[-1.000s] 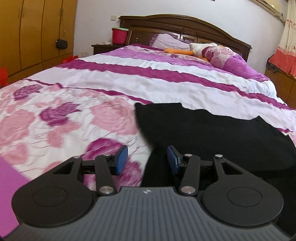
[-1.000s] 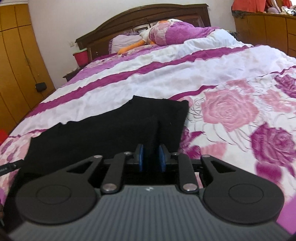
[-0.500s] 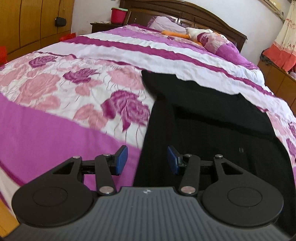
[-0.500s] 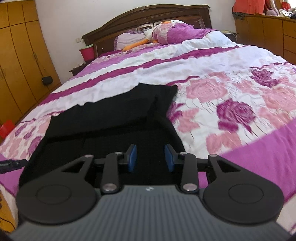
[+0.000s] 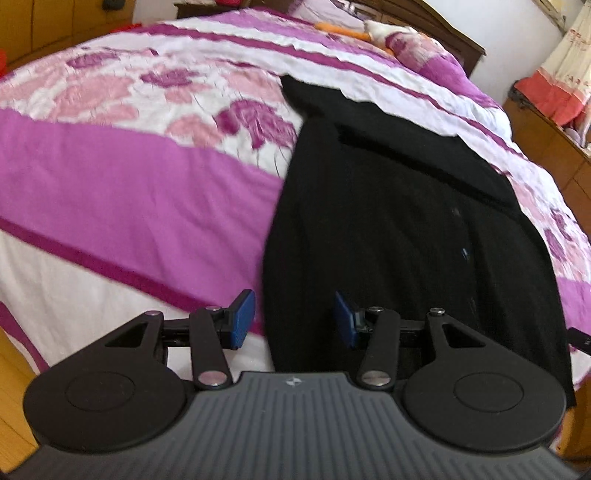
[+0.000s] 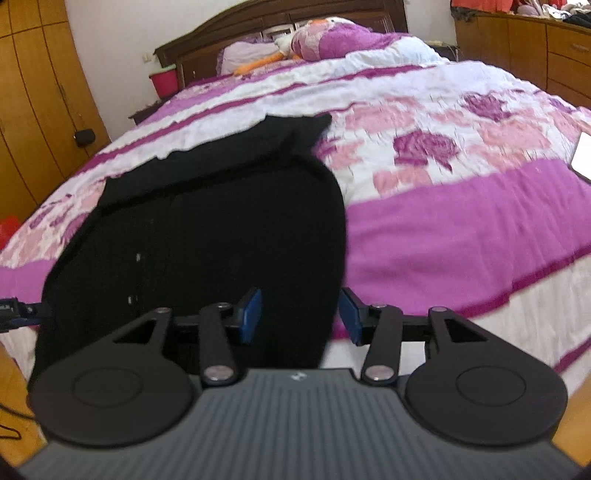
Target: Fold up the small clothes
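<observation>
A black garment lies flat on the bed's near end, its top part folded over itself at the far side; its near hem hangs over the bed's foot. It also shows in the right wrist view. My left gripper is open and empty, hovering over the garment's lower left edge. My right gripper is open and empty over the garment's lower right edge. The left gripper's tip shows at the far left of the right wrist view.
The bed carries a pink, purple and white floral quilt. Pillows and a plush toy lie by the dark wooden headboard. A wooden wardrobe stands left, a wooden dresser right. A red bin sits on the nightstand.
Both grippers have pulled back toward the bed's foot. The right gripper, shut on the garment a second ago, has opened and let go. The left has stayed open.
</observation>
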The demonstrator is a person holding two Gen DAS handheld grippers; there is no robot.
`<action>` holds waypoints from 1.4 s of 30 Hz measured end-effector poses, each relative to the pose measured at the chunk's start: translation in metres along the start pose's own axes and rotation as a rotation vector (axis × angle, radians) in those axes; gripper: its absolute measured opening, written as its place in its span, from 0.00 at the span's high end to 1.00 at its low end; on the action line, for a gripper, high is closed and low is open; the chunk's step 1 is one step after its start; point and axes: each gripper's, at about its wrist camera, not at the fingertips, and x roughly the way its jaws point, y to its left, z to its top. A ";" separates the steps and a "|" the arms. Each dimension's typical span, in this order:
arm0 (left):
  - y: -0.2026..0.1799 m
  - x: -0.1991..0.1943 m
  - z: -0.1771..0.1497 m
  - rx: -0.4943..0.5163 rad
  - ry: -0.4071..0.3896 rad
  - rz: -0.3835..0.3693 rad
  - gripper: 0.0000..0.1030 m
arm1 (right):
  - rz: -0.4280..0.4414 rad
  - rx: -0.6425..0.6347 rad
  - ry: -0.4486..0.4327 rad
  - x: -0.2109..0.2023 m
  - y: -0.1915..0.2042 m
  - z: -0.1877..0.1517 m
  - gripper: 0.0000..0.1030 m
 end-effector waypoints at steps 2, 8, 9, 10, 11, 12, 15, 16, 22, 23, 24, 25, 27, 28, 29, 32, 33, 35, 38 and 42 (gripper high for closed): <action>0.001 0.000 -0.007 0.005 0.016 -0.018 0.47 | -0.002 0.007 0.018 -0.001 -0.001 -0.007 0.53; 0.000 -0.002 -0.028 0.049 0.032 0.032 0.38 | 0.014 -0.010 0.048 -0.001 -0.001 -0.028 0.53; 0.000 -0.003 -0.030 0.046 0.030 0.023 0.37 | 0.018 -0.005 0.049 0.000 -0.002 -0.030 0.53; 0.000 -0.004 -0.031 0.040 0.030 0.009 0.36 | 0.023 0.003 0.052 0.001 -0.003 -0.032 0.53; 0.000 -0.004 -0.033 0.035 0.032 -0.017 0.36 | 0.028 0.012 0.054 0.001 -0.005 -0.034 0.52; 0.000 -0.005 -0.035 0.034 0.036 -0.048 0.36 | 0.033 0.019 0.056 0.001 -0.006 -0.036 0.50; -0.004 -0.005 -0.039 0.042 0.035 -0.117 0.36 | 0.056 0.030 0.066 0.000 -0.008 -0.040 0.46; -0.006 -0.004 -0.040 0.047 0.034 -0.125 0.36 | 0.066 0.034 0.072 -0.001 -0.008 -0.040 0.46; -0.020 -0.004 -0.047 0.107 0.021 -0.188 0.36 | 0.093 0.022 0.064 -0.006 -0.003 -0.044 0.46; -0.023 -0.004 -0.048 0.118 0.018 -0.203 0.36 | 0.096 0.019 0.059 -0.006 -0.003 -0.044 0.46; -0.025 -0.004 -0.049 0.130 0.015 -0.209 0.38 | 0.099 0.018 0.053 -0.007 -0.003 -0.045 0.46; -0.028 -0.004 -0.051 0.145 0.014 -0.208 0.39 | 0.104 0.018 0.047 -0.007 -0.004 -0.046 0.46; -0.033 -0.003 -0.052 0.173 0.008 -0.211 0.46 | 0.116 0.015 0.032 -0.009 -0.003 -0.046 0.46; -0.034 -0.003 -0.053 0.175 0.007 -0.221 0.46 | 0.127 0.012 0.021 -0.011 -0.003 -0.047 0.46; -0.034 -0.002 -0.053 0.173 0.007 -0.229 0.46 | 0.137 0.009 0.015 -0.012 -0.002 -0.047 0.46; -0.033 0.004 -0.053 0.150 0.016 -0.220 0.46 | 0.150 0.001 0.010 -0.011 -0.001 -0.047 0.46; -0.033 0.008 -0.052 0.139 0.020 -0.218 0.46 | 0.153 0.003 0.011 -0.009 -0.001 -0.046 0.46; -0.032 0.015 -0.052 0.127 0.024 -0.215 0.46 | 0.159 0.000 0.014 -0.004 0.000 -0.047 0.46; -0.030 0.021 -0.050 0.113 0.021 -0.219 0.46 | 0.161 -0.030 0.026 0.004 -0.003 -0.050 0.46; -0.029 0.020 -0.050 0.111 0.021 -0.224 0.46 | 0.177 0.014 0.040 0.000 -0.009 -0.049 0.47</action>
